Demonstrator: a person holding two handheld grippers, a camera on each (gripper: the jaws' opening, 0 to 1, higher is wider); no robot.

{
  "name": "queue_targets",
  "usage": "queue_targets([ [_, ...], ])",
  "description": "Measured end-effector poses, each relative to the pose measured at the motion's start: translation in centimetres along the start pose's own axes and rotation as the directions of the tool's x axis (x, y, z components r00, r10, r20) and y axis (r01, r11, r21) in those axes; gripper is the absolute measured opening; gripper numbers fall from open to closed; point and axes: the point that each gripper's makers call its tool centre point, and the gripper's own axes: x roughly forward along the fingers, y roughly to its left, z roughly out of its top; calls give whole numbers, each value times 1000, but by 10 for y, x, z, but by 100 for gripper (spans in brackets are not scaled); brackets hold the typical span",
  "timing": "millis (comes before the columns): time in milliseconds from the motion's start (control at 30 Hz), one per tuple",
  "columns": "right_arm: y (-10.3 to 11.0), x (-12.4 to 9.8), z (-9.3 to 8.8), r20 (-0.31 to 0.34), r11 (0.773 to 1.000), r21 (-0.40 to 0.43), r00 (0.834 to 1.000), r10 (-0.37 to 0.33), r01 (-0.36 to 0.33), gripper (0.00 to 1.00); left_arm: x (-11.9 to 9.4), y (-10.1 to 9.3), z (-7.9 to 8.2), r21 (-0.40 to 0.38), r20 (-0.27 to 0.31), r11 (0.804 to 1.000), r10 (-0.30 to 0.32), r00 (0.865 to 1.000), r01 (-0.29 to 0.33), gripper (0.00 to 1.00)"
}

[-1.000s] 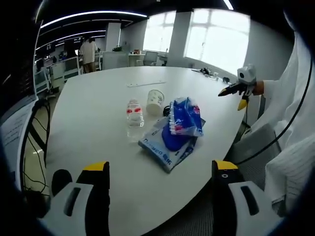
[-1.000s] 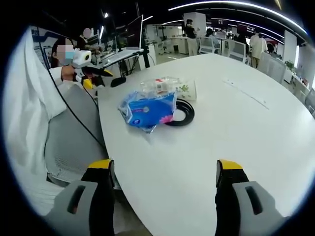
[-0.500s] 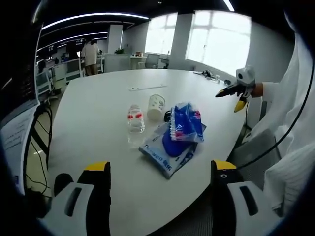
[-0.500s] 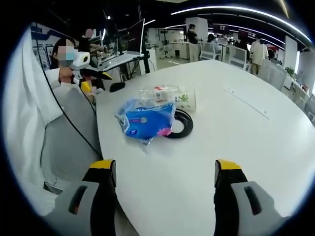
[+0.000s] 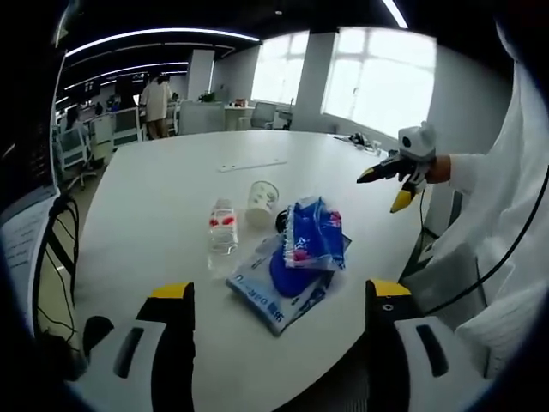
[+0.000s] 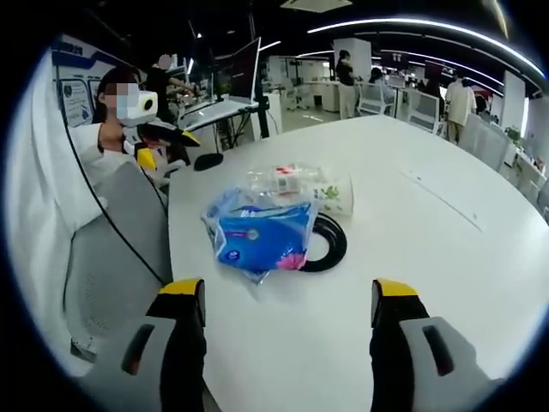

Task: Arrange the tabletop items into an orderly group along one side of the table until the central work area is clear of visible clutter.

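Note:
A clutter group sits near the edge of the white table (image 5: pixel 154 197): a clear water bottle (image 5: pixel 222 233) with a red label, a paper cup (image 5: pixel 261 201), an upright blue tissue pack (image 5: pixel 314 233), and a flat blue pack (image 5: pixel 273 290) under it. In the right gripper view the blue pack (image 6: pixel 257 239) leans over a black ring (image 6: pixel 329 245), with the bottle (image 6: pixel 279 180) and cup (image 6: pixel 336 194) behind. My left gripper (image 5: pixel 279 292) is open, short of the packs. My right gripper (image 6: pixel 286 290) is open too, also seen in the air as the right gripper (image 5: pixel 382 190).
A thin white strip (image 5: pixel 250 163) lies farther in on the table. A black mouse (image 6: pixel 206 160) rests at the table edge near the left gripper (image 6: pixel 167 148). A grey chair (image 6: pixel 107 257) stands beside the table. People and desks fill the background.
Both views have shifted a little as the hands moved. The right gripper has come in over the table edge toward the items. The items lie where they were.

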Motion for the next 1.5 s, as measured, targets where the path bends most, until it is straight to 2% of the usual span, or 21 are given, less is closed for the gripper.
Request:
queue_targets([
  [233, 0, 14, 12, 9, 1000, -20, 1000, 14, -14, 75, 23, -17, 13, -7, 35, 999, -36, 999, 36, 79],
  [367, -1, 23, 19, 3, 999, -43, 1000, 29, -29, 74, 35, -26, 16, -13, 31, 998, -59, 998, 60, 78],
  [533, -2, 31, 27, 6, 998, -56, 999, 39, -38, 70, 46, -33, 19, -5, 30, 998, -67, 997, 67, 73],
  [700, -3, 38, 29, 4, 997, -62, 999, 51, -51, 67, 56, -38, 17, -40, 33, 997, -60, 998, 62, 70],
  [967, -5, 51, 24, -13, 996, -63, 998, 62, -62, 59, 75, -49, 3, -73, -1, 997, -26, 1000, 26, 59],
  [1200, -8, 57, 22, -15, 996, -53, 998, 66, -67, 51, 89, -56, -3, -105, -13, 994, 8, 1000, -9, 48],
  [1333, -12, 58, 21, -13, 997, -48, 998, 60, -60, 45, 99, -56, -11, -120, -55, 992, 41, 998, -48, 45],
  [1433, -14, 59, 18, -16, 997, -49, 998, 56, -56, 41, 106, -59, -19, -112, -95, 992, 48, 994, -58, 42],
  [1500, -15, 60, 16, -22, 997, -52, 998, 51, -52, 39, 109, -61, -20, -119, -99, 991, 48, 994, -59, 39],
])
